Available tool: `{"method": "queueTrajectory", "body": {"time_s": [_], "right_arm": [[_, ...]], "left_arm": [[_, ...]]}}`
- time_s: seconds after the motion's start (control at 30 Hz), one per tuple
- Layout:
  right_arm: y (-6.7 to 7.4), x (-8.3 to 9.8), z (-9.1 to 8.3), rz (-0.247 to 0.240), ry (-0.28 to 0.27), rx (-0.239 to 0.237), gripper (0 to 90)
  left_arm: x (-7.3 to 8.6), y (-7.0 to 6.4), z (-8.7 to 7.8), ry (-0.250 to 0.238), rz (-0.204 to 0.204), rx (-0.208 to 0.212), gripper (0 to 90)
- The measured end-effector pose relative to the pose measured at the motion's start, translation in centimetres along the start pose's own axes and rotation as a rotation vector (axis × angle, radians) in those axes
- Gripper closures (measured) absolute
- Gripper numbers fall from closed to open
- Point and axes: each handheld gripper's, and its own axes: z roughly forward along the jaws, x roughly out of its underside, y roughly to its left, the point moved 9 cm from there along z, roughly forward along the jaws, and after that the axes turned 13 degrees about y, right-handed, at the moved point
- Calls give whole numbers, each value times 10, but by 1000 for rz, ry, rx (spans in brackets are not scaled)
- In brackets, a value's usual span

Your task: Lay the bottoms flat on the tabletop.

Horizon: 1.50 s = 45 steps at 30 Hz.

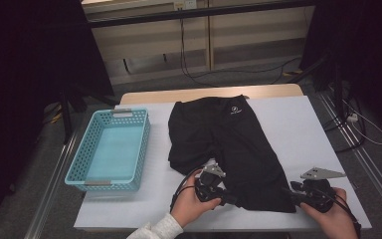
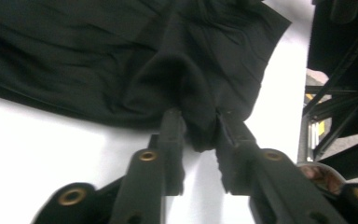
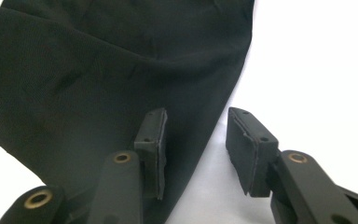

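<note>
Black shorts point(image 1: 231, 149) hem pinched by left gripper point(image 2: 200, 130), right gripper point(image 3: 196, 140) open astride edge, blue basket point(image 1: 142, 149) empty

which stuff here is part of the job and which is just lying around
In the job:
- black shorts, spread on the white table cover
- left hand-held gripper, pinching a bunch of the hem
- right hand-held gripper, jaws open astride the other hem corner

Lying about:
- turquoise basket, empty, left of the shorts
- cables on the floor behind

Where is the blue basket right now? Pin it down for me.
In the high view the blue basket sits on the left side of the white table, just left of the black shorts and apart from them.
</note>
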Motion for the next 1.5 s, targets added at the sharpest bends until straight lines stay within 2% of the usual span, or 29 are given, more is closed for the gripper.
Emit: {"method": "queueTrajectory", "body": {"time_s": [0.13,0.2,0.23,0.37,0.43,0.53,0.57,0.6,0.63,0.67,0.7,0.77,0.83,0.87,0.93,1.0,1.07,1.1,1.2,1.27,1.4,1.47,1.5], "right_arm": [[0,1,-1,-16,14,11,687],[2,2,-2,-24,24,-16,854],[5,2,-1,-27,27,-40,883],[6,1,-3,-39,37,-35,900],[2,0,-6,-29,29,-38,900],[-5,1,-8,-4,15,-51,900],[-7,2,-6,-5,21,-38,900],[-10,4,-5,-4,32,-17,899],[-10,3,-4,-1,20,-21,875],[-11,3,-5,-4,18,-4,845],[-11,3,-5,-20,18,8,816],[-9,1,-6,-45,7,15,774],[-1,-5,-9,-65,-20,-5,742],[5,-10,-10,-77,-43,-17,700],[18,-13,-9,-98,-53,-55,673],[32,-17,-6,-122,-61,-91,649],[49,-22,-3,-153,-69,-143,642],[56,-23,-2,-166,-67,-157,631],[73,-26,4,-204,-61,-177,603],[81,-28,8,-228,-58,-178,580],[87,-34,13,-220,-65,-203,567],[85,-35,15,-219,-62,-183,566],[79,-36,15,-220,-57,-151,561]], "left_arm": [[-4,-11,-5,-7,1,43,865],[-6,-15,-9,-15,-4,57,875],[-7,-16,-12,-18,-5,63,877],[-10,-17,-20,-40,-25,81,879],[-10,-17,-22,-46,-31,94,878],[-8,-15,-17,-37,-34,86,858],[-8,-14,-16,-36,-36,83,840],[-7,-12,-15,-33,-38,76,815],[-7,-10,-15,-36,-40,64,786],[-7,-7,-15,-39,-42,47,746],[-7,-5,-15,-38,-46,41,735],[-8,-1,-16,-54,-47,26,682],[-7,3,-15,-45,-50,13,632],[-7,5,-16,-48,-56,2,591],[-9,11,-18,-65,-58,-30,496],[-9,15,-22,-66,-54,-50,451],[-9,23,-29,-63,-53,-108,361],[-9,26,-32,-75,-51,-122,339],[-8,34,-39,-72,-57,-155,303],[-9,40,-45,-94,-61,-182,276],[-7,52,-59,-106,-74,-237,254],[-6,58,-65,-117,-81,-267,230],[-5,60,-68,-122,-87,-277,223]]}}
